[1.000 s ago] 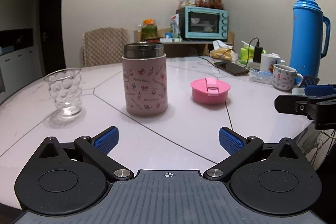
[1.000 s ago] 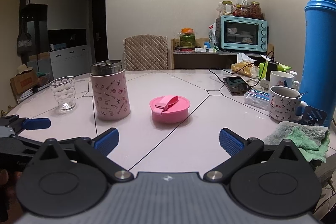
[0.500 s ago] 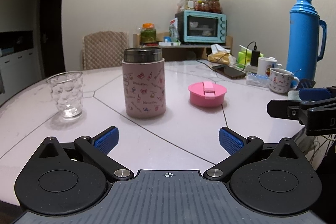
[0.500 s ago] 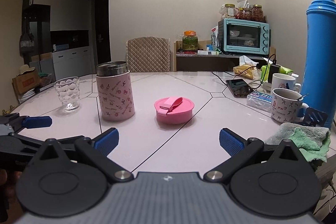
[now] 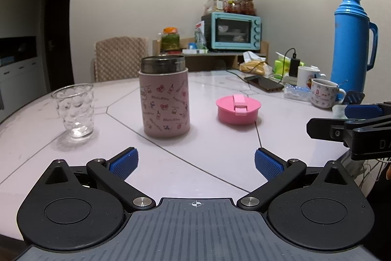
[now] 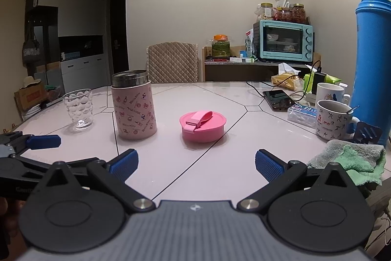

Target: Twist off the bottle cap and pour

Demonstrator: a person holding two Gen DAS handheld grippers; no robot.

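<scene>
My left gripper (image 5: 194, 163) hangs wide and empty over the near edge of the table (image 5: 220, 158); my right gripper (image 6: 194, 163) does too. The pink bottle (image 5: 164, 99) stands upright mid-table, mouth uncovered, its pink cap (image 5: 236, 109) lying apart to its right. The glass (image 5: 74, 111) sits toward the left edge.

Two low side-by-side wrist views across the same table (image 5: 281, 138), forward-facing.

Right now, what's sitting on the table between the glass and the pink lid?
Only the pink flask, standing upright and open. It is between the glass and the lid, apart from both, as the right wrist view shows.
</scene>
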